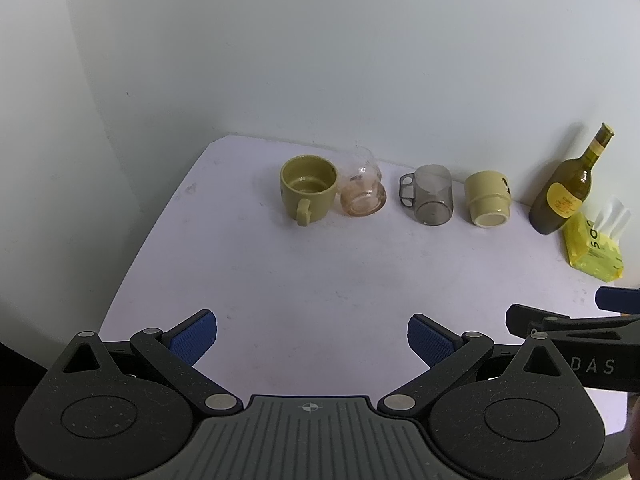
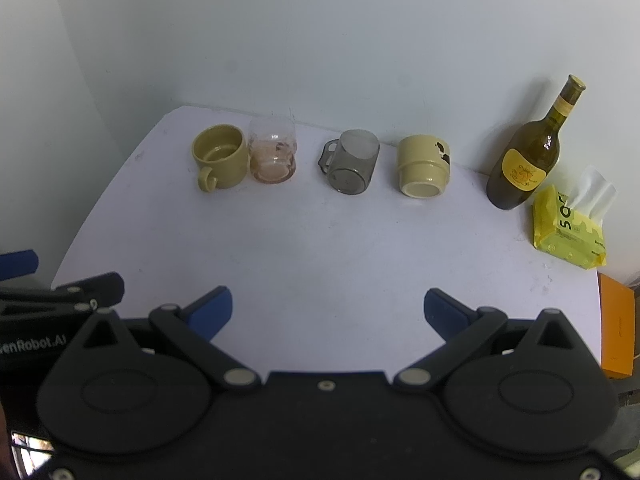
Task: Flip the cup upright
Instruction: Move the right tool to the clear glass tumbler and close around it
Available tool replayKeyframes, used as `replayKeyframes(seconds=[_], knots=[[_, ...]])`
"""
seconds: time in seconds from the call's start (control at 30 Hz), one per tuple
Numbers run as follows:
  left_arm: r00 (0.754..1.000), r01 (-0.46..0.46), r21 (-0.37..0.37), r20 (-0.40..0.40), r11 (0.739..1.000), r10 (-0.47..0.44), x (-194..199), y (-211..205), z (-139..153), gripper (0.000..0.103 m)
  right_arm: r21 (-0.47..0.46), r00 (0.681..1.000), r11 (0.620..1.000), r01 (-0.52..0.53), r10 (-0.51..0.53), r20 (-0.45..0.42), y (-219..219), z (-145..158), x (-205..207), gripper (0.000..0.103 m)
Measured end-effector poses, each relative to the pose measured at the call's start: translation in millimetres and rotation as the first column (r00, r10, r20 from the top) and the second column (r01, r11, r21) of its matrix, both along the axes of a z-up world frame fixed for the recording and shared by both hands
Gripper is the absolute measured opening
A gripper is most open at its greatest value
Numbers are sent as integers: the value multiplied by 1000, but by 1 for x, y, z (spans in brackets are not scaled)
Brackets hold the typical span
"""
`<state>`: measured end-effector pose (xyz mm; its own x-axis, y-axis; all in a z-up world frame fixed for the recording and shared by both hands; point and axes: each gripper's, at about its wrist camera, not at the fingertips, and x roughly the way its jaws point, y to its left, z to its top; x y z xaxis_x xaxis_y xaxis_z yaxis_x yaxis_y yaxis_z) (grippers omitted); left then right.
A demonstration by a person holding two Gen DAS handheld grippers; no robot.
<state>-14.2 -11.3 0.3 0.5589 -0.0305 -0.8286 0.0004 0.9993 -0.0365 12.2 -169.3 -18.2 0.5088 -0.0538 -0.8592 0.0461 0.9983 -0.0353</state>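
Here the grey cup [image 2: 352, 164] stands inverted, axis vertical; both tools [image 1: 312, 340] [image 2: 328, 310] gape wide, empty.

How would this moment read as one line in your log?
left gripper open | right gripper open | green mug upright | grey mug inverted

Bare test bench: white table [image 2: 320, 248], blank wall [image 2: 320, 40].
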Motion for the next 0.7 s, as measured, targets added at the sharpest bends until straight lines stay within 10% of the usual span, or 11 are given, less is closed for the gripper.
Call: replayKeyframes(seconds=[0.47, 0.7], knots=[[999, -8, -42, -47, 999, 6, 7, 71, -19, 103, -23, 998, 998, 52, -53, -32, 42, -11, 3, 103], [997, -54, -60, -60, 997, 51, 10, 113, -36, 103, -24, 993, 1000, -15, 17, 113, 59, -22, 6, 103]])
